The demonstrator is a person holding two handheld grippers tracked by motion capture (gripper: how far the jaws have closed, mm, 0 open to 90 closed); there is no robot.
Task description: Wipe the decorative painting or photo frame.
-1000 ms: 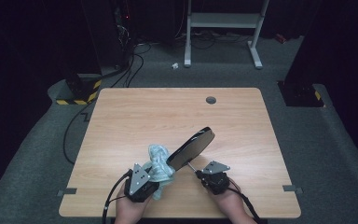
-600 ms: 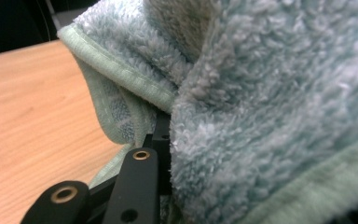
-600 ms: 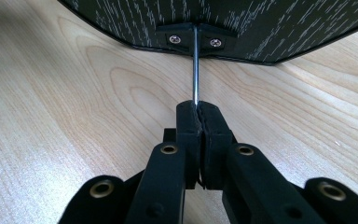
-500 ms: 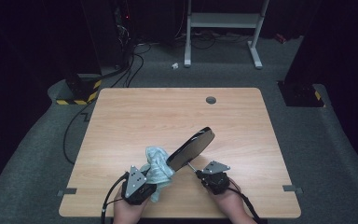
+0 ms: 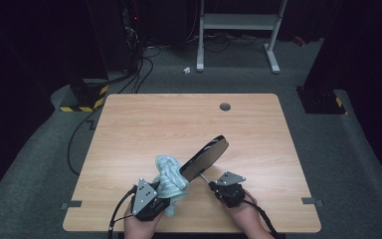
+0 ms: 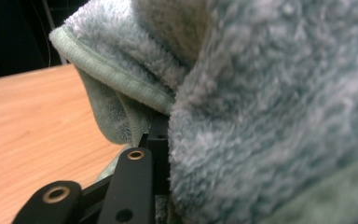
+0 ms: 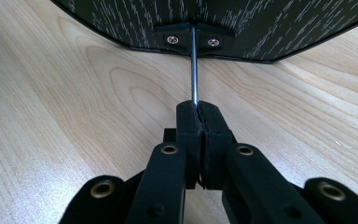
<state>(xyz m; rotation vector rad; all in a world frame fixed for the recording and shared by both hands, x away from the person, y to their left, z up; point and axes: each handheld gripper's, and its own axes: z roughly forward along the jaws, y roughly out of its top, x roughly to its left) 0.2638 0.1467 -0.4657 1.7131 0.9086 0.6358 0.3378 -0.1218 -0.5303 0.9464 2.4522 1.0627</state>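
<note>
Right gripper [image 7: 199, 122]: fingers pinched shut on thin metal rod [image 7: 194, 70] of flat black oval panel [image 5: 205, 157], held tilted above light wooden worktop [image 5: 144, 124]. Left gripper [image 5: 148, 200]: fluffy pale-green cloth [image 5: 168, 175] draped over fingers, apparently clamped; cloth touching panel's lower edge, near front of worktop.

Risks (judged):
1. Thin rod may twist in pinch under wiping pressure; panel swings.
2. Cloth hides left fingers; contact cannot be monitored.
3. Hard push may slip rod free; panel drops on worktop.

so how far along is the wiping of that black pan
Done: both grasps are set. The right tool is shut on the thin metal handle, holding the black pan tilted off the table. In hand: the left tool presses the teal cloth against it. How much remains unwiped cannot be told.
</note>
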